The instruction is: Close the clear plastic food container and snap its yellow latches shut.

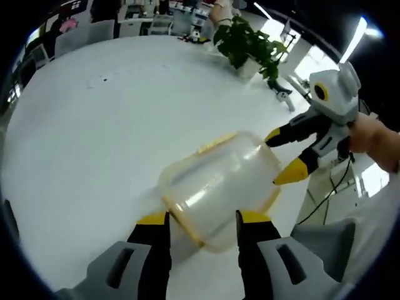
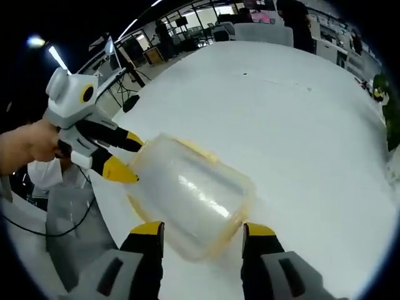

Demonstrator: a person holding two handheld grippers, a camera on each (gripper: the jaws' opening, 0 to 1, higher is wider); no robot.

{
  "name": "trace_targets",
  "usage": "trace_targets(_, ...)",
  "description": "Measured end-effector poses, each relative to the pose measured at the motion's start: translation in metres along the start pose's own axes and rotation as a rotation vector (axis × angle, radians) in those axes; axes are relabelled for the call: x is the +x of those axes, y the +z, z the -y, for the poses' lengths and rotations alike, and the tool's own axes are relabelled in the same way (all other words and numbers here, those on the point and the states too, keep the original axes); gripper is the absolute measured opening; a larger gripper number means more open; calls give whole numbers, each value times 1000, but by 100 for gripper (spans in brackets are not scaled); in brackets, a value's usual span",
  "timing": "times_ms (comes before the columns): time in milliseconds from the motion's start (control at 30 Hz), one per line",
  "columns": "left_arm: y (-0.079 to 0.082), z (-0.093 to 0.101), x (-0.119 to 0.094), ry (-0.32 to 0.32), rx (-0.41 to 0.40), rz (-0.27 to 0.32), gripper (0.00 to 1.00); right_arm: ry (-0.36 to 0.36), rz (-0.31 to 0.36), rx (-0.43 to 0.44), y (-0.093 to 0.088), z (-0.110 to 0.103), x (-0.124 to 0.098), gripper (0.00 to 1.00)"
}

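Two grippers, left [image 1: 202, 220] and right [image 2: 201, 230], jaws spread, flank one clear container [image 1: 219, 187] on a white table [image 1: 94, 137]; latches blur.

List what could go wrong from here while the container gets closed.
1. The clear container sits near the white table's edge; a push from the left gripper could slide it off.
2. Both grippers look open and astride it, so the right gripper pressing one end may tip or spin it.
3. A yellow latch may stay unsnapped; the smooth plastic looks slippery.
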State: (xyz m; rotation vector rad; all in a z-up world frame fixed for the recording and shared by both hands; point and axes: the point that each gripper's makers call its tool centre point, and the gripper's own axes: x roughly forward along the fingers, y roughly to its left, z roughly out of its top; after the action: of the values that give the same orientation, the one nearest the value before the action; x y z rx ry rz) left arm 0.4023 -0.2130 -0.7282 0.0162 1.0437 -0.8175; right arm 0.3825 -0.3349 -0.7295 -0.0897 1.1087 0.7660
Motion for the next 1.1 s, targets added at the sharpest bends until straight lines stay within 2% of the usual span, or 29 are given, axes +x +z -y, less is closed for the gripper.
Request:
trace_targets(100,2,0,-3,-5,36,7,42,18,15,-8,4,1,-6,47)
trace_targets(267,9,-1,-10,-5,87,30,42,21,33,-96,11,2,-15,47)
trace_targets(333,14,-7,-14,21,173,41,46,33,33,-115,11,0,-18,46)
trace_targets(367,15,-5,-16,19,175,44,48,47,38,-132,12,-2,-19,45)
trace_targets(467,23,3,-20,-16,223,82,50,85,50,-176,13,-7,-19,42)
trace_targets(533,27,8,-22,-31,276,96,50,92,54,-187,13,-9,-20,43)
trace_targets(633,32,18,-23,-67,361,112,53,127,66,-249,16,-17,-23,41)
trace_targets(733,28,28,-23,-106,381,83,53,137,64,-336,17,-21,-25,41)
trace_targets(767,26,31,-23,-122,403,67,53,135,67,-347,18,-21,-26,41)
trace_targets(800,29,33,-23,-123,437,78,54,135,68,-355,19,-21,-26,41)
trace_targets(933,32,37,-24,-140,510,81,52,162,65,-420,19,-24,-29,39)
trace_targets(1000,37,40,-25,-155,548,113,47,172,72,-431,20,-24,-31,40)
trace_targets(1067,39,39,-26,-155,561,120,46,193,78,-446,21,-26,-34,39)
trace_targets(1100,42,40,-26,-163,599,130,46,198,89,-477,22,-27,-35,38)
